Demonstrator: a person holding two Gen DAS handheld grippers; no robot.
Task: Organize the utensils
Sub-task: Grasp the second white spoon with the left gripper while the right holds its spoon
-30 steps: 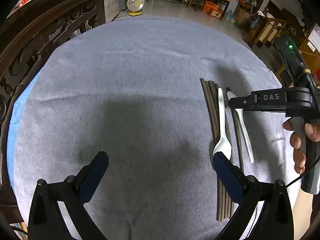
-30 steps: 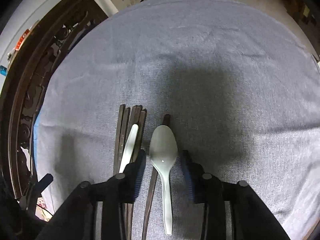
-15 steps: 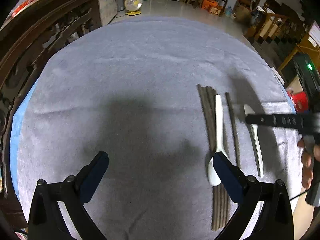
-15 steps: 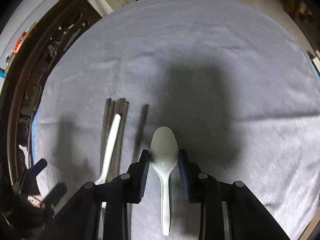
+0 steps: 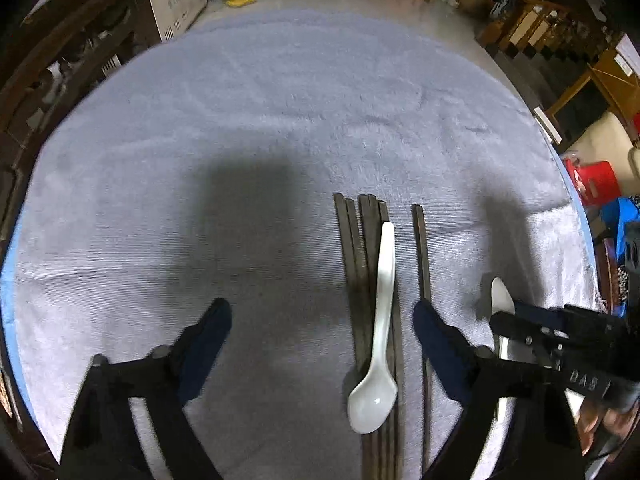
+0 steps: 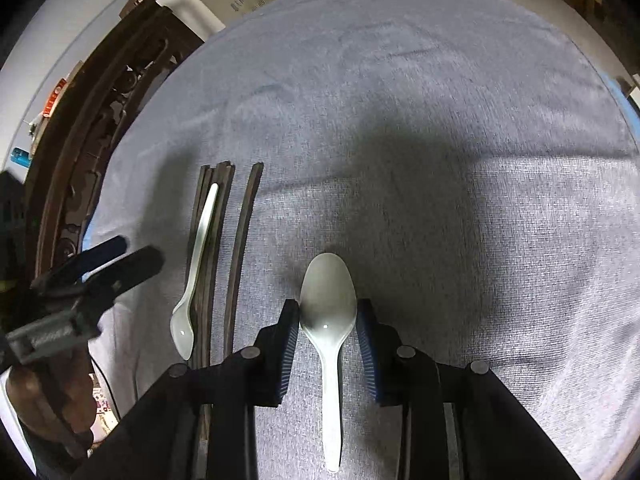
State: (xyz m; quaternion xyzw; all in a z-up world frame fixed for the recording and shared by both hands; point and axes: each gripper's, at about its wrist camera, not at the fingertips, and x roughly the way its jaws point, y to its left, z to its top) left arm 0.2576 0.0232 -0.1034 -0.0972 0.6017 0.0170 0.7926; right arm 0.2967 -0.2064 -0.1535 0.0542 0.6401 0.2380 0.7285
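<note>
Right gripper (image 6: 327, 316) held a white spoon (image 6: 329, 312) by its bowl above the grey cloth (image 6: 440, 140), left gripper (image 5: 320, 328) gaped wide and empty, second spoon (image 5: 378, 320) lay on the chopsticks (image 5: 362, 264), one chopstick (image 5: 422, 256) just beside

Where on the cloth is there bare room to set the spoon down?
Bare cloth runs right of the held spoon and beyond all the utensil tips. In the left wrist view, the stretch left of the chopsticks is bare too. It is crowded where the other spoon lies on the chopsticks, with a lone chopstick beside.
</note>
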